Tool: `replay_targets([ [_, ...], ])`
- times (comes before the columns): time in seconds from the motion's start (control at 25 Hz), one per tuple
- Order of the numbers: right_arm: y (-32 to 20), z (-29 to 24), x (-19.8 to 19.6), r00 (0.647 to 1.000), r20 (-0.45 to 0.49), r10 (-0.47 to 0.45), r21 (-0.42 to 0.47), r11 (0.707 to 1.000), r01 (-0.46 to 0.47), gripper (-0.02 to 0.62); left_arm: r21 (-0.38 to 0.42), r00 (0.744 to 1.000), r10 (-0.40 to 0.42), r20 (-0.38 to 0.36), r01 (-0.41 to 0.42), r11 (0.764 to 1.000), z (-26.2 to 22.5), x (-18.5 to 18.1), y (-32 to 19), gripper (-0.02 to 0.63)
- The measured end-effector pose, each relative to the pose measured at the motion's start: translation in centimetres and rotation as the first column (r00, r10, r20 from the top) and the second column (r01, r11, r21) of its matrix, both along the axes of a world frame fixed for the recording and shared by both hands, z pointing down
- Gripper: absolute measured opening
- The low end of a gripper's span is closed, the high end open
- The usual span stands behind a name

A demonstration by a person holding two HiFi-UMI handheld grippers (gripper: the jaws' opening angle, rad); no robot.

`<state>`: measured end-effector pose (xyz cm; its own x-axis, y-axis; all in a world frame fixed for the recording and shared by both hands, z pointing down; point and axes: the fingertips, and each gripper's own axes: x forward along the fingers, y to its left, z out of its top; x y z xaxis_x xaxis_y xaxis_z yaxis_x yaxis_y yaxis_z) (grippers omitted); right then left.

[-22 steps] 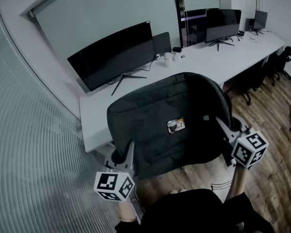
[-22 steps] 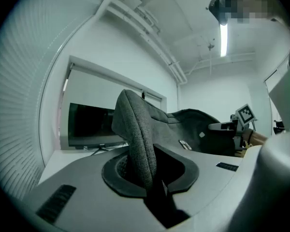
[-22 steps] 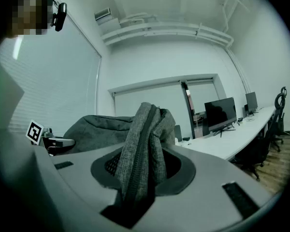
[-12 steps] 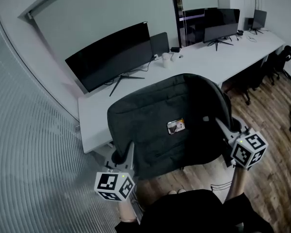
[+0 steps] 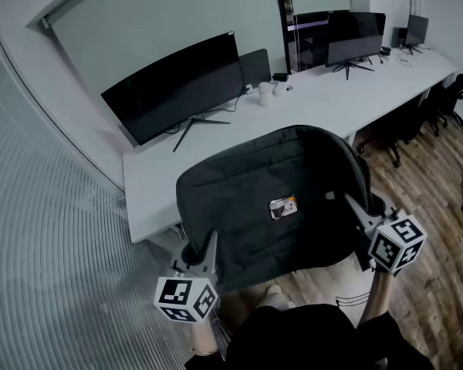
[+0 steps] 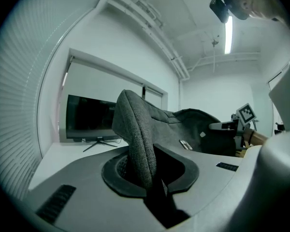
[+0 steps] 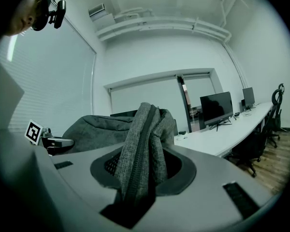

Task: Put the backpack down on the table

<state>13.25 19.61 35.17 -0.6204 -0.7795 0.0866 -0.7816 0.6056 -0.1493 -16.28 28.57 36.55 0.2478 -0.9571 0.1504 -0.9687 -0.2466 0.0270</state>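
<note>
A dark grey fabric backpack point(image 5: 274, 199) hangs flat in the air in front of me, its far edge over the near edge of the long white table point(image 5: 150, 179). A small label point(image 5: 283, 206) shows on its upper face. My left gripper point(image 5: 197, 247) is shut on the backpack's near left corner; grey cloth point(image 6: 137, 144) is pinched between its jaws. My right gripper point(image 5: 356, 206) is shut on the right side, with a bunched fold of zipped fabric point(image 7: 140, 153) between its jaws.
A wide black monitor point(image 5: 177, 87) stands on the table behind the backpack, with small cups point(image 5: 266, 95) beside it. More monitors point(image 5: 355, 35) stand further right. Office chairs point(image 5: 447, 91) sit by the table's right end. White blinds point(image 5: 38, 268) fill the left. The floor point(image 5: 440, 230) is wood.
Both grippers and the backpack have shifted slightly right and down in the head view. Grips are unchanged.
</note>
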Motion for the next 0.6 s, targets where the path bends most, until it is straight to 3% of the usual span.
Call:
replay_targets([
  [0.6,-7.6,1.9,-2.8,1.0,-0.016,-0.013,-0.047,0.999,0.013,0.118,-0.042,0.999,-0.022,-0.026,0.021,0.999,2.2,-2.6,-6.8,0.066],
])
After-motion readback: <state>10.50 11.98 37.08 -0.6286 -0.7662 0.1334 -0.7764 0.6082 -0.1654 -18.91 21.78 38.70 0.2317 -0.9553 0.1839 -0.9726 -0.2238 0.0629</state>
